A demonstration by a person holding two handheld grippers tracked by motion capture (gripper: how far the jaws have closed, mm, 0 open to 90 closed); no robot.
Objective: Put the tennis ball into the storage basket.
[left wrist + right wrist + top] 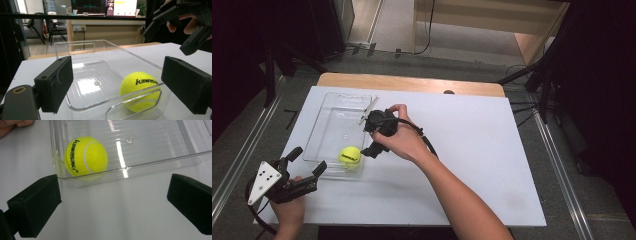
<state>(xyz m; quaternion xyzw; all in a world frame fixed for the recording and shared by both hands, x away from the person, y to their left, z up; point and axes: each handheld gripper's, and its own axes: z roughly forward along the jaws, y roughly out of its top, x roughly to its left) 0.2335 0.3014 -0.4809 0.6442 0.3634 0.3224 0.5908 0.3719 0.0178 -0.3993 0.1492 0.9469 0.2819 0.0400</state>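
Currently a yellow tennis ball [350, 156] is sitting inside a clear plastic bin [332, 107] on a white table [472, 150], tucked into the near corner and touching the wall. It is likely light, springy and fuzzy, so it should grip well but could roll; taking it across its widest middle from above looks safest. The bin seems thin, stiff and slippery. The right gripper [373, 145] is hovering just beside the bin's near edge, its jaws standing wide apart and holding nothing. The left gripper [307, 162] is resting at the bin's near end, jaws likewise wide open and empty.
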